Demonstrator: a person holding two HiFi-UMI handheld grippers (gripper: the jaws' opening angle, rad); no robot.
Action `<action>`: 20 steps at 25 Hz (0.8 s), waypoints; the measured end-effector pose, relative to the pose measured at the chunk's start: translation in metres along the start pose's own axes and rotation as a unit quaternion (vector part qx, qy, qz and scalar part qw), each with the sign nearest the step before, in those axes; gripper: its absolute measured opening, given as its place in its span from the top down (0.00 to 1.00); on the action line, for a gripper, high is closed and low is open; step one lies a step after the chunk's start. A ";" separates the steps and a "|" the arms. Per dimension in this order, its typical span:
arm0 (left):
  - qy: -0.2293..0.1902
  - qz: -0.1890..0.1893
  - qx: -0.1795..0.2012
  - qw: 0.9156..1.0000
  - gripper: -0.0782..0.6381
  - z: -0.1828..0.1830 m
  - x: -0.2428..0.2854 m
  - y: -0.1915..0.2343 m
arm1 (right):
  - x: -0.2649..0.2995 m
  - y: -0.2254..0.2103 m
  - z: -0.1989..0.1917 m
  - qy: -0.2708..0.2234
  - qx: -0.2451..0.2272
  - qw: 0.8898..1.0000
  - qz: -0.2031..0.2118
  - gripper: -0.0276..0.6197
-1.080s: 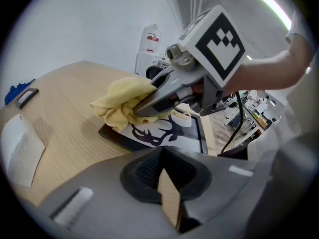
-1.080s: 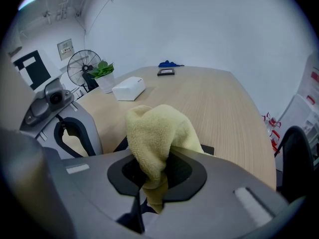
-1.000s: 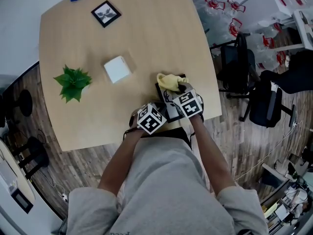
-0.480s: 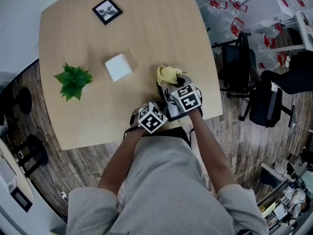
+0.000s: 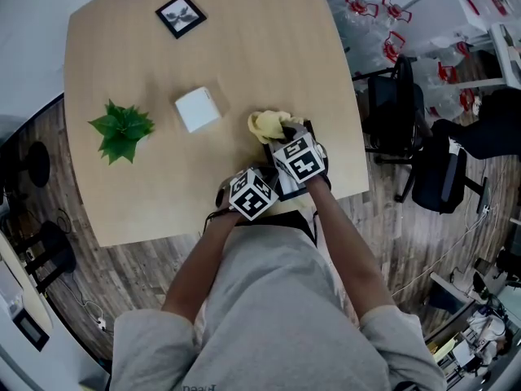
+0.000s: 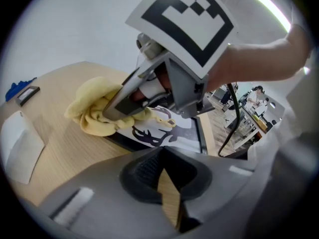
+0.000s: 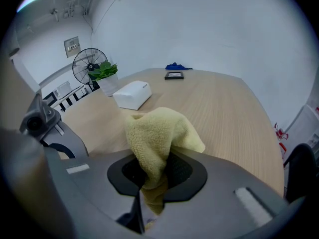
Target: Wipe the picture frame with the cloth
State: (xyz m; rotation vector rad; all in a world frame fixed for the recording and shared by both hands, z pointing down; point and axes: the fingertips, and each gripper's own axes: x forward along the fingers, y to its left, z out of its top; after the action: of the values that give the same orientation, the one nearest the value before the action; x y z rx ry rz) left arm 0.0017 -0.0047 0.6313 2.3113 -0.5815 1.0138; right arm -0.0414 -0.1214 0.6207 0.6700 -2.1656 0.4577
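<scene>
In the head view a pale wood bench (image 5: 269, 47) with rounded corners stands on a plank floor (image 5: 407, 243), with office chairs (image 5: 391, 112) to its right. A green plant (image 5: 122, 129), a white box (image 5: 198, 110) and a small frame (image 5: 181, 15) sit well apart on it. The picture frame (image 5: 269, 148) lies at the near edge, mostly under the left tool (image 5: 264, 187) and the right tool (image 5: 285, 141). In the left gripper view the picture frame (image 6: 169, 131) is black-rimmed with a dark antler print on white. The yellow cloth (image 6: 94, 108) lies bunched on its far corner under the right tool (image 6: 112, 114). The left tool's (image 6: 167, 183) jaws stand narrowly apart, with only bench wood showing between them. In the right gripper view, a white wall behind, the right tool's jaws are clamped on the cloth (image 7: 159, 133).
</scene>
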 end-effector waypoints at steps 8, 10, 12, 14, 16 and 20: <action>-0.003 0.001 -0.004 1.000 0.82 0.000 0.000 0.000 | 0.004 0.010 0.004 -0.014 -0.008 0.999 0.028 0.88; -0.004 0.002 -0.004 1.000 0.82 0.001 0.000 0.000 | 0.003 0.014 0.003 -0.011 -0.007 0.999 0.039 0.88; -0.005 0.003 -0.005 1.000 0.82 0.001 0.000 0.000 | 0.004 0.019 0.002 -0.013 -0.012 0.999 0.049 0.88; -0.005 0.003 -0.006 1.000 0.82 0.001 0.000 0.000 | 0.004 0.027 0.001 -0.014 -0.018 0.998 0.062 0.88; -0.005 0.005 -0.006 1.000 0.82 0.000 0.000 0.000 | 0.003 0.036 0.000 -0.011 -0.024 0.997 0.077 0.88; -0.006 0.007 -0.008 1.000 0.82 0.000 0.000 0.001 | -0.001 0.044 -0.006 -0.002 -0.039 0.995 0.090 0.88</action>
State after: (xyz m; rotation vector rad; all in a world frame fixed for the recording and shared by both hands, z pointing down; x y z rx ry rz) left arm 0.0012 -0.0056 0.6316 2.3039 -0.6093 0.9993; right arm -0.0635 -0.0832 0.6200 0.4350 -2.2464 0.4632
